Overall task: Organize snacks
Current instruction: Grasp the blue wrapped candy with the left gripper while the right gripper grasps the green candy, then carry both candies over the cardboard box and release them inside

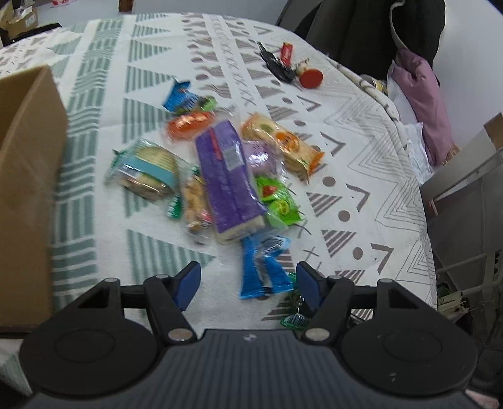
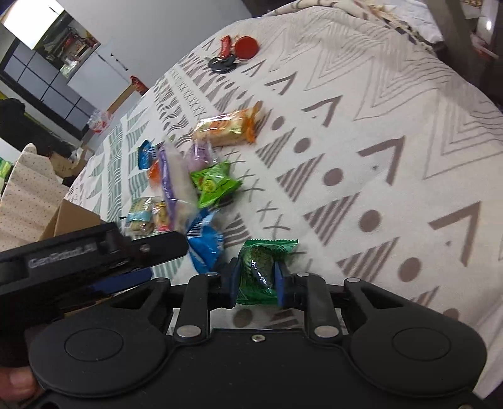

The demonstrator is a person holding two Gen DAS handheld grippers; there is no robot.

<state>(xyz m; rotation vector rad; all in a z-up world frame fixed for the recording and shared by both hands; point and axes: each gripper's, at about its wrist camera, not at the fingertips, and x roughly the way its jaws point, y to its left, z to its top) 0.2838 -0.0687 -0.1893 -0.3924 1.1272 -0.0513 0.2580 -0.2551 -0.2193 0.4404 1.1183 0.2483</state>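
Observation:
A heap of wrapped snacks lies on the patterned tablecloth point(image 1: 361, 163): a long purple cracker pack point(image 1: 228, 185), an orange biscuit pack point(image 1: 283, 144), a bright green pouch point(image 1: 278, 201), a round-cracker pack with a blue band point(image 1: 147, 170), and a blue packet point(image 1: 262, 267). My left gripper point(image 1: 248, 284) is open just above the blue packet's near end. My right gripper point(image 2: 256, 280) is shut on a dark green snack packet point(image 2: 262, 270), close over the cloth. The left gripper's body point(image 2: 88, 261) shows at the right wrist view's left, beside the blue packet point(image 2: 204, 245).
A brown cardboard box point(image 1: 28, 188) stands at the left of the table. Keys with a red tag and a red disc point(image 1: 289, 66) lie at the far side. A chair with dark clothing point(image 1: 377, 28) and a purple bundle point(image 1: 424, 103) sit past the right edge.

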